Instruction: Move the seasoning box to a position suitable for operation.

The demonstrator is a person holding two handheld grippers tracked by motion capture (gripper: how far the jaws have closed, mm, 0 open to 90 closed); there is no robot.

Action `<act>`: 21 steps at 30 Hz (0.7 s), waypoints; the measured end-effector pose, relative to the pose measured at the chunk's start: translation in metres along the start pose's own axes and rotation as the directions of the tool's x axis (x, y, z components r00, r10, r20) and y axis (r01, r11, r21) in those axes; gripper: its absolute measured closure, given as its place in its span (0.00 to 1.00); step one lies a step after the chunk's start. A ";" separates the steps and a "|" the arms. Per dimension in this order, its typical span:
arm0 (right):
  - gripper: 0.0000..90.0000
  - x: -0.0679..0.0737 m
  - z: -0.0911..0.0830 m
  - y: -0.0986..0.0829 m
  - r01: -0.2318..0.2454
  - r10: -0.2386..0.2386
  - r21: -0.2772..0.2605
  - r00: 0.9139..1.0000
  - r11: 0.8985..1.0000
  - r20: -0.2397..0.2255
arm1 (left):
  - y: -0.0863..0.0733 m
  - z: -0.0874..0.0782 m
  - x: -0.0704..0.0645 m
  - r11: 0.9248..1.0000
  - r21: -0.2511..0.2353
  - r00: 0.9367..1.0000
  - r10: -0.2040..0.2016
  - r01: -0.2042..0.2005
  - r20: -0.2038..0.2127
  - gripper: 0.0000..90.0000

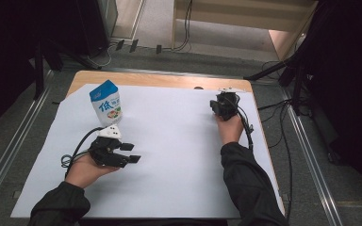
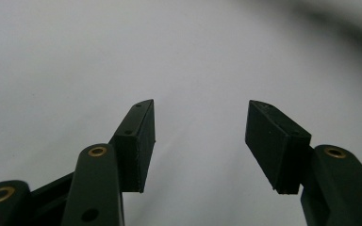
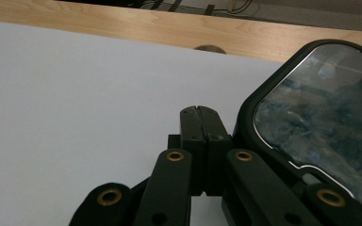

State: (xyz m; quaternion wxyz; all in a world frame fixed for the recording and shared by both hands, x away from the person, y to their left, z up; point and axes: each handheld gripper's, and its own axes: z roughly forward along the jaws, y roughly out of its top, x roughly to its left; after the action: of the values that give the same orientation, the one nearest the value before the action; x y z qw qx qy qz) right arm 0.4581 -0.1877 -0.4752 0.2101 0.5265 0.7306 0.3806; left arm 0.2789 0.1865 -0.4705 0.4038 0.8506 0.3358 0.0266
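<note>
2 grippers: left gripper (image 1: pixel 131 153) fingers spread, empty; right gripper (image 3: pixel 201 117) fingers closed, empty. Risk: careless sideways approach could topple milk carton (image 1: pixel 107 104).

Carton (image 1: pixel 107 104) stands on sheet (image 1: pixel 169 155), just behind left gripper (image 1: pixel 131 153).

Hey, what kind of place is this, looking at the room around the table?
Probably a lab or recording studio, not a home: a wooden table covered by a white sheet, black stands around it, and cables across a grey carpet.
</note>
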 end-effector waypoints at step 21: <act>1.00 -0.012 -0.022 -0.019 -0.016 0.016 0.009 1.000 1.000 0.009 | 0.015 0.013 0.004 1.000 0.015 0.999 0.011 -0.011 0.042 0.47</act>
State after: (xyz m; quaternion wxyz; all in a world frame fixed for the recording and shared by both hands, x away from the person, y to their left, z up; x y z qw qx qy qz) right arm 0.4354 -0.2094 -0.4772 0.2081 0.5347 0.7272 0.3767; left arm 0.2944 0.1734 -0.4700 0.4039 0.8559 0.3228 0.0084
